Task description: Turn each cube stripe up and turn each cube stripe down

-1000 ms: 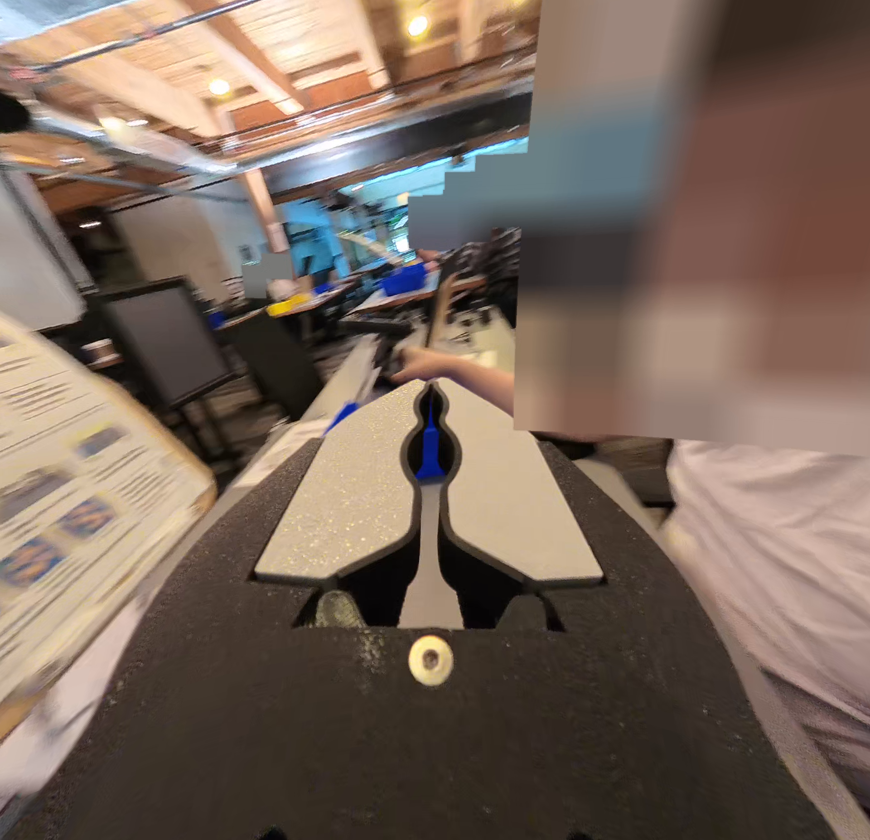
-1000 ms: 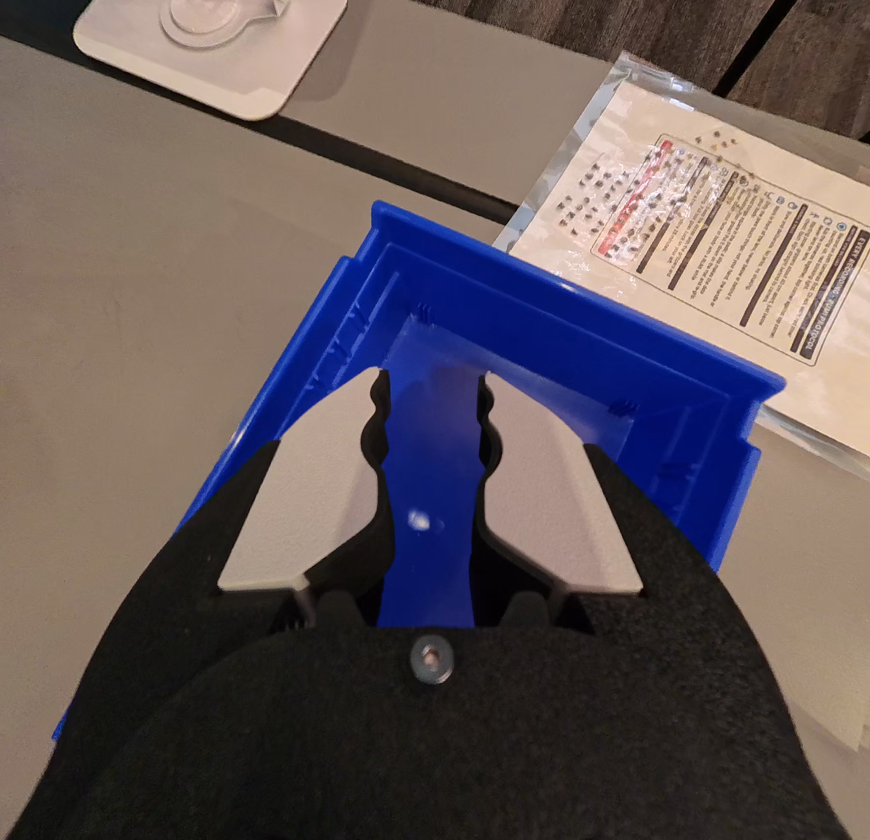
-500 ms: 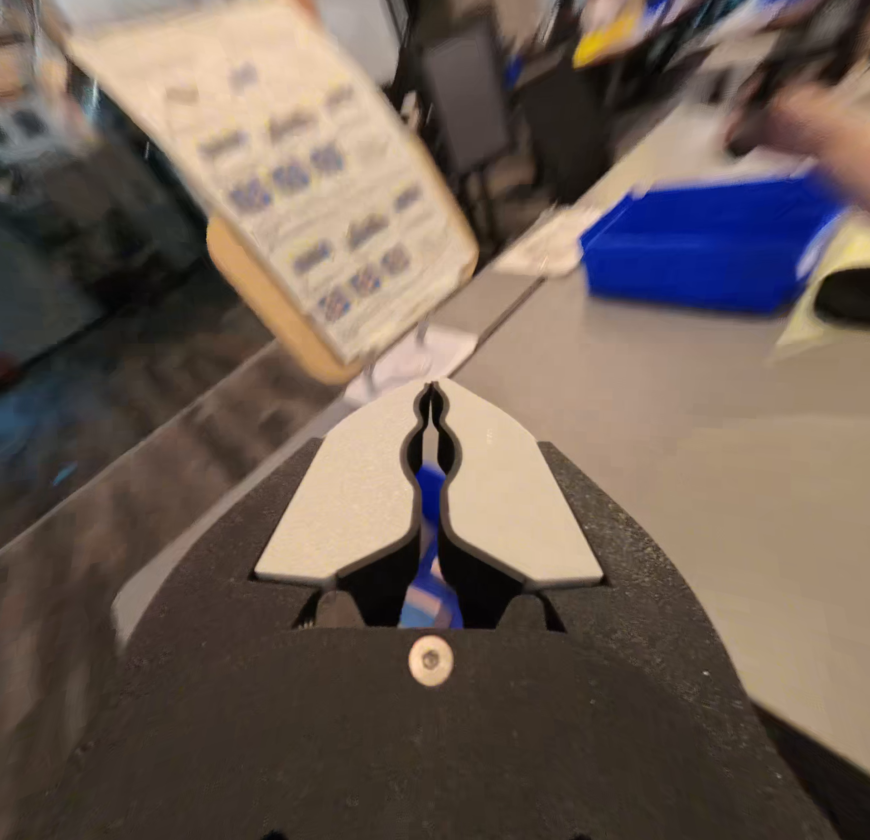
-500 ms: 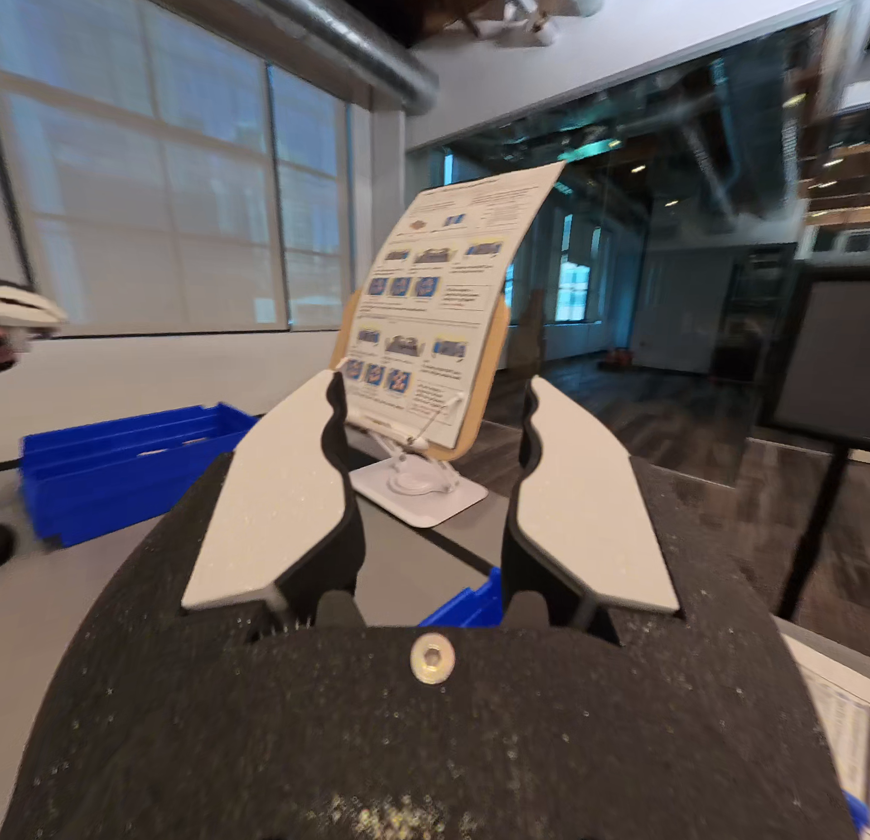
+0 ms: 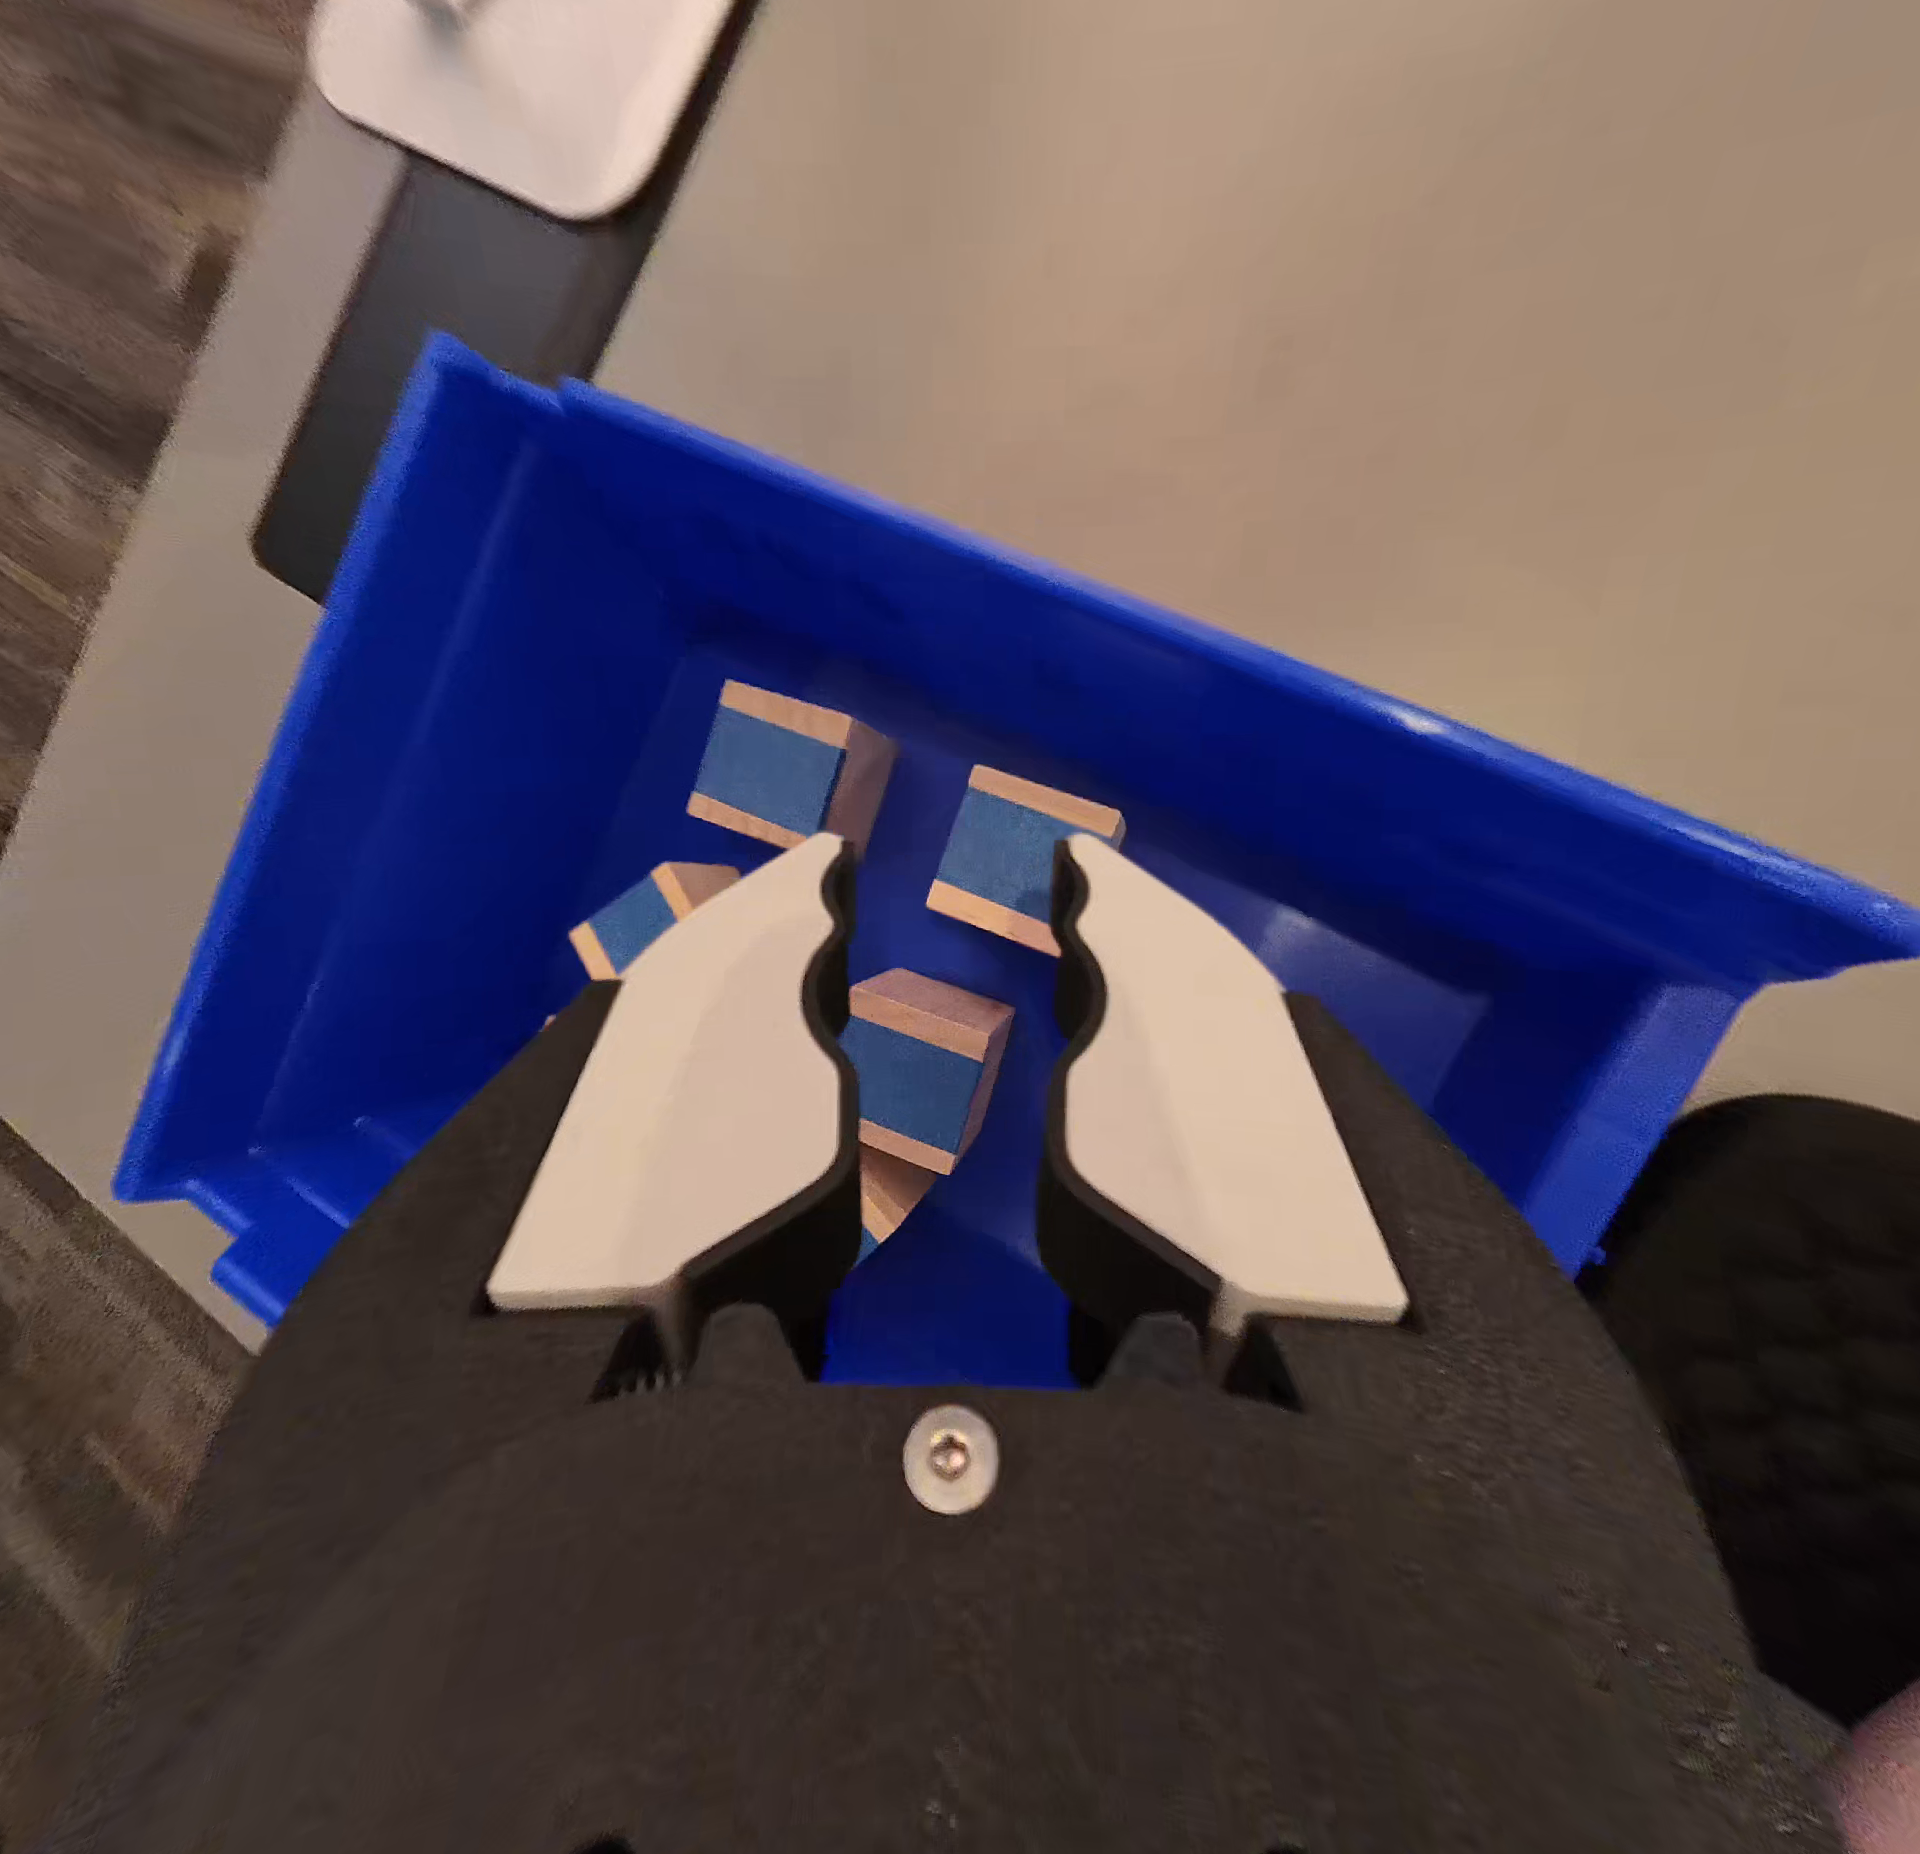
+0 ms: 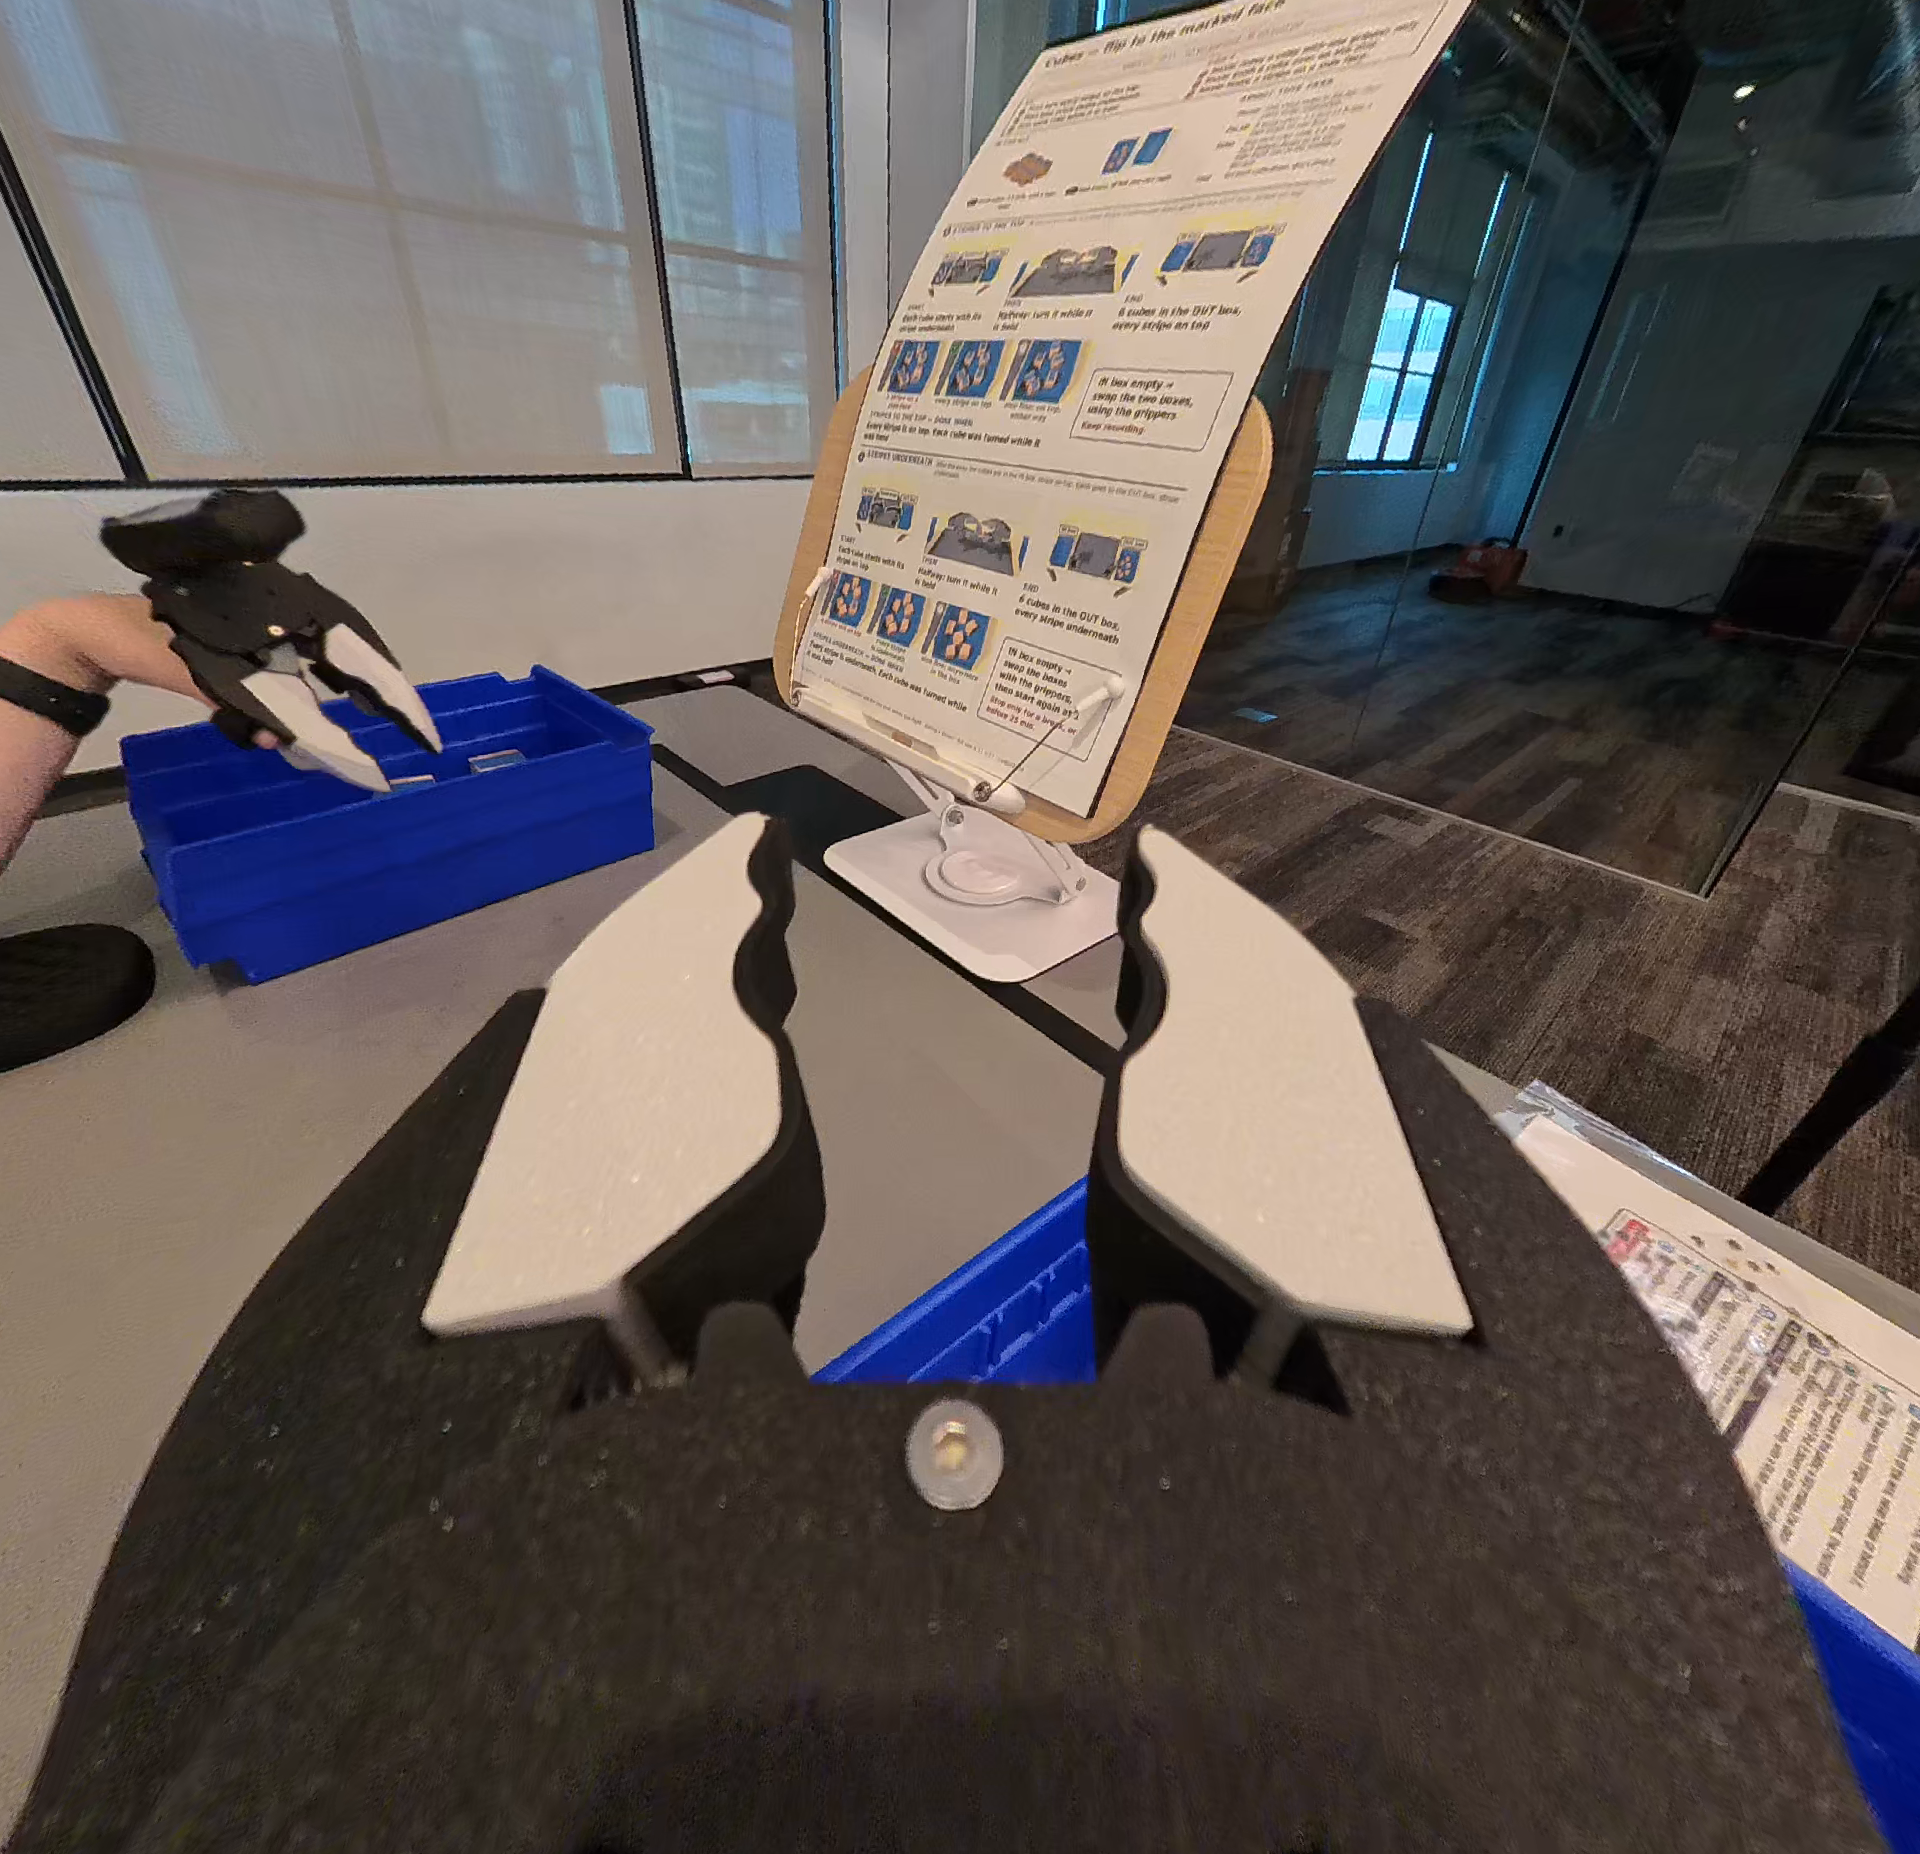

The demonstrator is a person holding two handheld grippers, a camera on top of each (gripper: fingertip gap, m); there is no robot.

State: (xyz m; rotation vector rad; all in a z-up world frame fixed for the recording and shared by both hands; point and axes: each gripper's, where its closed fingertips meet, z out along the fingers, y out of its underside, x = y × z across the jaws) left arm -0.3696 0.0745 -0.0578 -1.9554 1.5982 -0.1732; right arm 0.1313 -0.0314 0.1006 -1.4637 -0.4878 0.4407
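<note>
The left gripper (image 5: pixel 948 895) is hanging over a blue bin (image 5: pixel 1195 661) with its fingers (image 5: pixel 686 1077) spread apart and nothing between them touching either one. A wooden cube (image 5: pixel 914 1072) with a blue stripe facing the camera is lying in the bin, showing in the gap between the fingers, close to the left finger. Just beyond the fingertips two more striped cubes (image 5: pixel 1023 859) are lying side by side, stripes facing up, and another is peeking out beside the left finger. The bin is sitting on a grey table (image 5: pixel 1351 298).

The right gripper (image 6: pixel 951 869) is pointing level across the table, its fingers spread wide and holding nothing. A second blue bin (image 6: pixel 977 1305) is showing just below it. Farther off, a stand with an instruction sheet (image 6: pixel 1091 433) is standing upright.
</note>
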